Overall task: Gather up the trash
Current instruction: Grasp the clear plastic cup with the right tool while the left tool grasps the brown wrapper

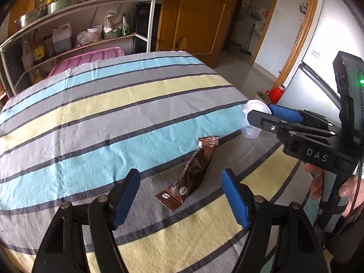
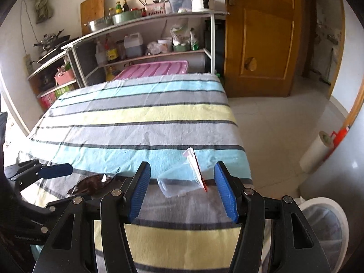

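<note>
Both claws hanging wide open, empty: left claw [image 1: 180, 195] straddling the brown wrapper [image 1: 190, 173], long axis running near-to-far between its fingers, right claw [image 2: 182, 188] bracketing the clear plastic cup [image 2: 176, 184] near the surface's [image 2: 136, 118] right edge.

You have a striped cloth [image 2: 136, 118] over the table, a shelf rack [image 2: 145, 36] of bottles and bowls behind it, a pink crate [image 2: 154, 69] below, a wooden door [image 2: 261, 38] alongside.

Wooden door [image 2: 264, 38], cluttered shelves [image 2: 145, 36], tiled floor [image 2: 284, 122]
</note>
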The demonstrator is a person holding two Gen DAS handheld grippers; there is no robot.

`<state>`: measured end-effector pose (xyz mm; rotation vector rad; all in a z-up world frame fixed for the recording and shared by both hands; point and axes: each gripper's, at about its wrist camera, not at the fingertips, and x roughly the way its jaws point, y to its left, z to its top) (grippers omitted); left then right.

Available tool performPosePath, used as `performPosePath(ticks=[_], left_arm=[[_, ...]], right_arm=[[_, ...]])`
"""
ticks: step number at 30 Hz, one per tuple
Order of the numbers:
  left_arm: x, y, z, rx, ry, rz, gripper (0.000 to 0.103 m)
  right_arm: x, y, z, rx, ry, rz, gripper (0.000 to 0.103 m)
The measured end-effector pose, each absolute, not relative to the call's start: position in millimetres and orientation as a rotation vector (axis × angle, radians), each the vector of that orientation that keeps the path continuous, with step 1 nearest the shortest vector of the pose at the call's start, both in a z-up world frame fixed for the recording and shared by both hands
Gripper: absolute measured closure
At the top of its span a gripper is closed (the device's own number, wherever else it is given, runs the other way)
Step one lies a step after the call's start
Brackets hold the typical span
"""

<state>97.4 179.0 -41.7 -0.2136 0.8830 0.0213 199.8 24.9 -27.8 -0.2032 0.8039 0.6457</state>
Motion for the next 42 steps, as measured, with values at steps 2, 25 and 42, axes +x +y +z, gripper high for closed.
performPosePath(ticks=[2, 25, 42], left_arm=[[102.3, 180.5, -44.7, -0.220, 0.894, 0.019, 0.028], [106.6, 177.7, -47.1, -0.199, 0.884, 0.025, 0.054], [96.5, 170.1, -36.4, -0.195, 0.864, 0.005, 0.088]], right_arm=[[204.4, 27.5, -31.1, -0.187, 0.814, 0.643, 0.044], [201.0, 36.4, -46.1, -0.266, 0.825, 0.607, 0.052], [188.3, 25.9, -33.2, -0.230, 0.778, 0.601, 0.053]])
